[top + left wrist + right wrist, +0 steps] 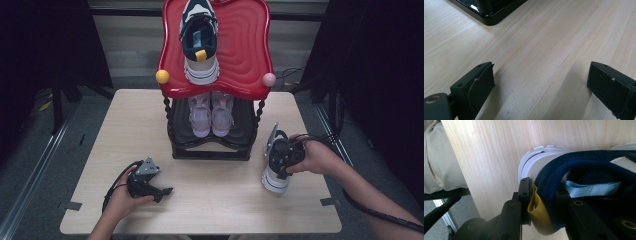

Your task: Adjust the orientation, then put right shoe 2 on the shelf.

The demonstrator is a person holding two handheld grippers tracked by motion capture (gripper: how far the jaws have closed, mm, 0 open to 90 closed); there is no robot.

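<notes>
A navy and white sneaker (274, 179) sits on the wooden table (125, 130) to the right of the shoe rack. My right gripper (281, 154) is shut on its heel collar. In the right gripper view the jaws (542, 190) pinch the navy collar (584, 165) beside the yellow pull tab (537, 212). A matching sneaker (200, 40) lies on the rack's red top shelf (245, 45). My left gripper (167, 192) lies low on the table at the front left. It stands open (541, 75) with only bare wood between its fingers.
A pair of pink shoes (211, 115) fills the lower black shelf (210, 152), whose corner (491, 15) lies ahead of the left gripper. A yellow ball (162, 76) and a pink ball (269, 79) cap the rack's front posts. Dark floor surrounds the table.
</notes>
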